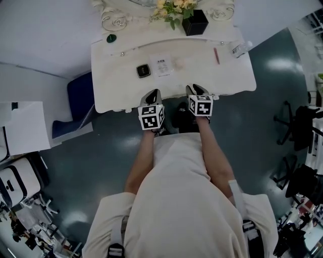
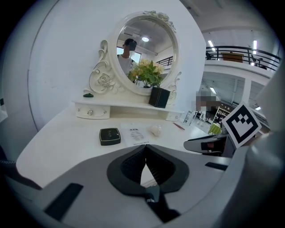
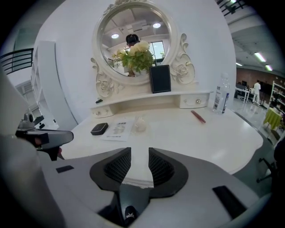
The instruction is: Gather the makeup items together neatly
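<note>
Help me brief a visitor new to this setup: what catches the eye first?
The ornate round mirror at the back of the white dressing table, with flowers in a black vase before it. On the tabletop, a black compact lies left of a leaflet, a red pencil far right.

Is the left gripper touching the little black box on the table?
Apart. The head view shows bare table between the left gripper and the black box.
</note>
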`<state>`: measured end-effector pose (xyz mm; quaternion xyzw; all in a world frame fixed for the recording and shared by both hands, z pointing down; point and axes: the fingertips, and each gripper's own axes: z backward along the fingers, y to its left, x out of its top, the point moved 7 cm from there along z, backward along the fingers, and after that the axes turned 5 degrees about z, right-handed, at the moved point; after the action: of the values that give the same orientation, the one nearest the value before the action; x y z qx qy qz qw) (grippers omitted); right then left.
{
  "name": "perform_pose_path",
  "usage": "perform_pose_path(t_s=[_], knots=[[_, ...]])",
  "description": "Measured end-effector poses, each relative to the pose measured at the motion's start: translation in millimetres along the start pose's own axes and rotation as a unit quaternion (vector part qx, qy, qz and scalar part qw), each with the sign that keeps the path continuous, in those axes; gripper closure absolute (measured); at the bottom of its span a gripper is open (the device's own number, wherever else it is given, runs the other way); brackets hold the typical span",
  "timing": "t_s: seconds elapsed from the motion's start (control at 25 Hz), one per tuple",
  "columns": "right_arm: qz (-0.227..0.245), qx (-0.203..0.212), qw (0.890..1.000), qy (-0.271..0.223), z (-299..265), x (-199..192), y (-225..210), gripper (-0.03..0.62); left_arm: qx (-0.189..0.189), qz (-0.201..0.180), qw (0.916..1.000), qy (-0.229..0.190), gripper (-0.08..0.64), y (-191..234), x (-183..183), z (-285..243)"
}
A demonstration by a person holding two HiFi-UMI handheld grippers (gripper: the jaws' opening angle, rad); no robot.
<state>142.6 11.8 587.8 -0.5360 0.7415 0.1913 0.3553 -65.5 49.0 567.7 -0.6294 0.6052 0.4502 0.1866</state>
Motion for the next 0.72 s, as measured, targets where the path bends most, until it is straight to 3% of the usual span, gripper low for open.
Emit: perform_pose_path(t_s=[0.36,0.72], knots=[[-0.006,-0.025,1.0,-0.01,-20,36,-65,0.439,0.009,-0.01,0.9999,0.005,0.545,-20,23,-49],[-0.009,-0.041,0.999,-0.004,-43,68,-158,0.44,-0.008,-0.044,0.9988,0.019,0.545,-80,46,-128]])
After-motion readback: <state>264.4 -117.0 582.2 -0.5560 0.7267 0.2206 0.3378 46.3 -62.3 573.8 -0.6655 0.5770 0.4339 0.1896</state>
